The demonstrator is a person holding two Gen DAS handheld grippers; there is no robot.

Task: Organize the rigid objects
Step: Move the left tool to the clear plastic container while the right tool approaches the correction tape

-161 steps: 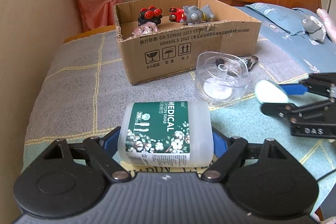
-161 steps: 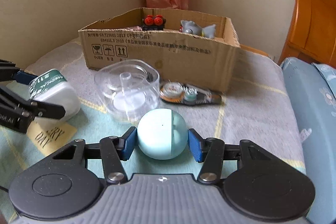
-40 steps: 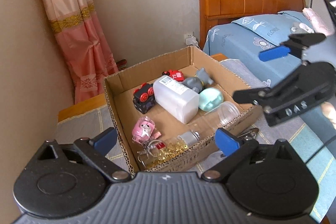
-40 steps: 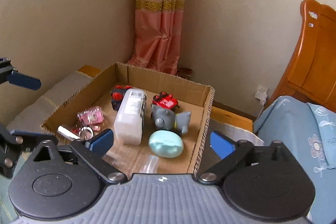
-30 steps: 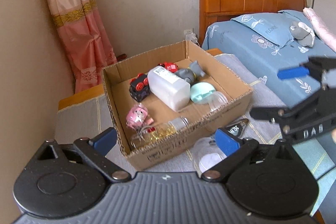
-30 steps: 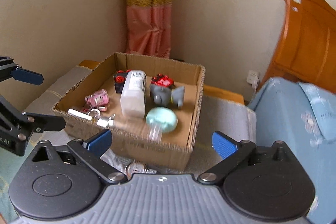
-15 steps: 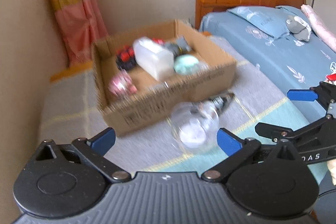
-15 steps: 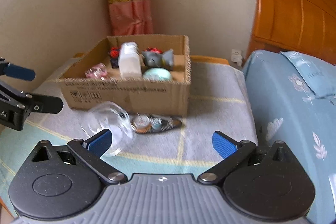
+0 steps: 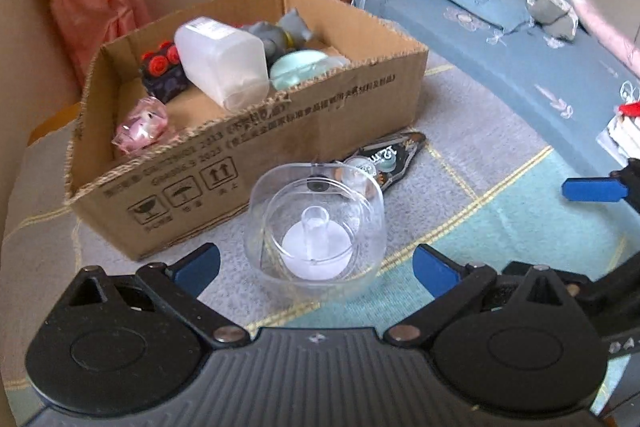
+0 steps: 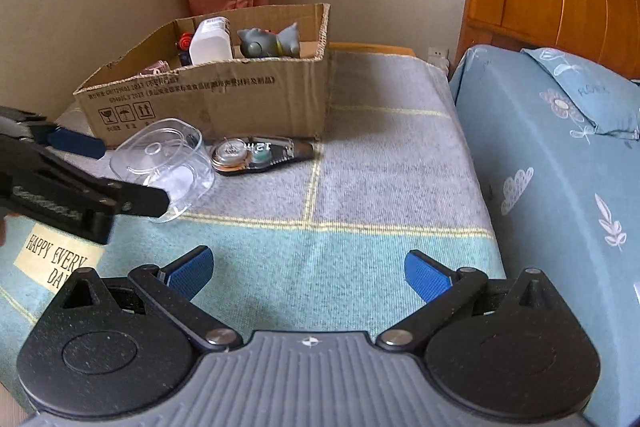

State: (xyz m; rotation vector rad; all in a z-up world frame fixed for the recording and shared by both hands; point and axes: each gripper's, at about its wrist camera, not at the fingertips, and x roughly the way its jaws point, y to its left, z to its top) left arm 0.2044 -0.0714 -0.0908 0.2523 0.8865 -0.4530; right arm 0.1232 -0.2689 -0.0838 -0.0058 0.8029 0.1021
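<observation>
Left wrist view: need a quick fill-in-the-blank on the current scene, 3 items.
1. The clear plastic container lies between the fingers of the open ____ claw.
2. The white bottle lies inside the ____.
3. The correction tape lies on the blanket, ____ the box.

Missing: left; cardboard box; outside

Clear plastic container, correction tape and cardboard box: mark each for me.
Clear plastic container (image 9: 316, 227), left wrist view, on its central post.
Correction tape (image 10: 260, 151), right wrist view, mid-body.
Cardboard box (image 10: 224, 99), right wrist view, printed front wall.
</observation>
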